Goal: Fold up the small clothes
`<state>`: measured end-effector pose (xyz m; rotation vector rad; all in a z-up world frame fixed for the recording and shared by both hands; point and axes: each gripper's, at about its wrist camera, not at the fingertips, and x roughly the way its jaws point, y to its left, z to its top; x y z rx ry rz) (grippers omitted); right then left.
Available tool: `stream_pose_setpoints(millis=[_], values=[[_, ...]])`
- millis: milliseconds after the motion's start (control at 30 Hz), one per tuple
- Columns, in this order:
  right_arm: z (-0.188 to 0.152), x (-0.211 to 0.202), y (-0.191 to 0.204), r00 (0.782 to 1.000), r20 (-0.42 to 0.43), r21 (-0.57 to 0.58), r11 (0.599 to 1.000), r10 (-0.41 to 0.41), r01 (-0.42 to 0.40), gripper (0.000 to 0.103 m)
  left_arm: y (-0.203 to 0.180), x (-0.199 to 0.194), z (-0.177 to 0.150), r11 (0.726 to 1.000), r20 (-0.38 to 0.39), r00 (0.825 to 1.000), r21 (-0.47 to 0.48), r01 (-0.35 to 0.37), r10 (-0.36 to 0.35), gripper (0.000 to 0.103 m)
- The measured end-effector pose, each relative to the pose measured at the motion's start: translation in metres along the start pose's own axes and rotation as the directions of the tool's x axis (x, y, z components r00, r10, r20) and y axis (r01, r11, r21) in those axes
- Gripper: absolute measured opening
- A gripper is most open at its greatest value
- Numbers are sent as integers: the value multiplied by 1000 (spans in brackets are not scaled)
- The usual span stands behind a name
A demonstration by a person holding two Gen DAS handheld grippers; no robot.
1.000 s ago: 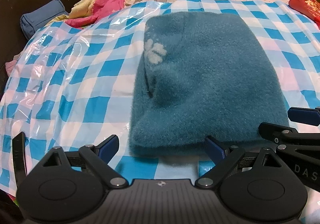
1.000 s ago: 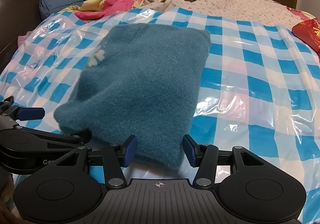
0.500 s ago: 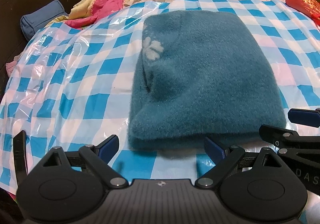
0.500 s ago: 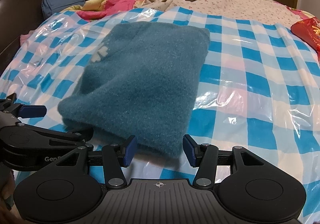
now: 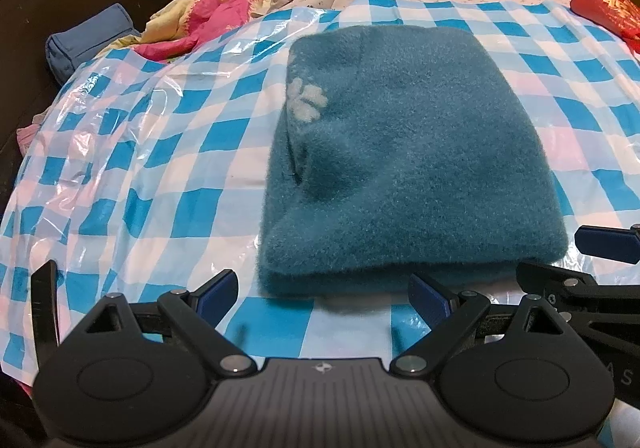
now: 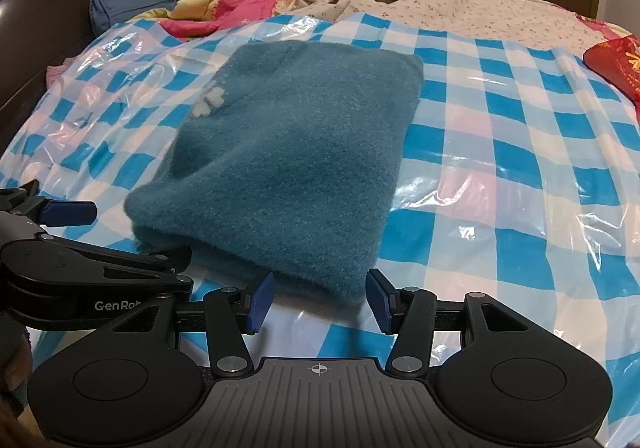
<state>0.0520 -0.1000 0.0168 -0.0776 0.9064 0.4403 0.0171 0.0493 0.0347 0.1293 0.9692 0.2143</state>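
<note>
A fuzzy teal garment [image 5: 404, 167] with a pale flower mark lies folded into a thick rectangle on the blue-and-white checked plastic sheet [image 5: 160, 175]; it also shows in the right wrist view [image 6: 288, 159]. My left gripper [image 5: 324, 298] is open and empty, just short of the garment's near edge. My right gripper [image 6: 318, 300] is open and empty at the garment's near right corner, not touching it. Each gripper shows at the edge of the other's view.
A blue bolster [image 5: 92, 37] lies by the dark headboard at far left. Crumpled pink and floral bedding [image 5: 208, 15] lies beyond the sheet. A red bag [image 5: 604, 7] sits at far right. Wooden cupboards stand at the back.
Both grippers have drawn back a little from the garment's near edge. The garment lies still and folded.
</note>
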Motion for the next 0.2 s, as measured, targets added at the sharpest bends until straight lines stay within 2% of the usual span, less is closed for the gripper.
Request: stream_pose_setpoints(millis=[200], values=[[0,-3,0,1000,5,0,1000,4,-4,50,0,-4,-1,1000,9,1000,3,-9,9,101]])
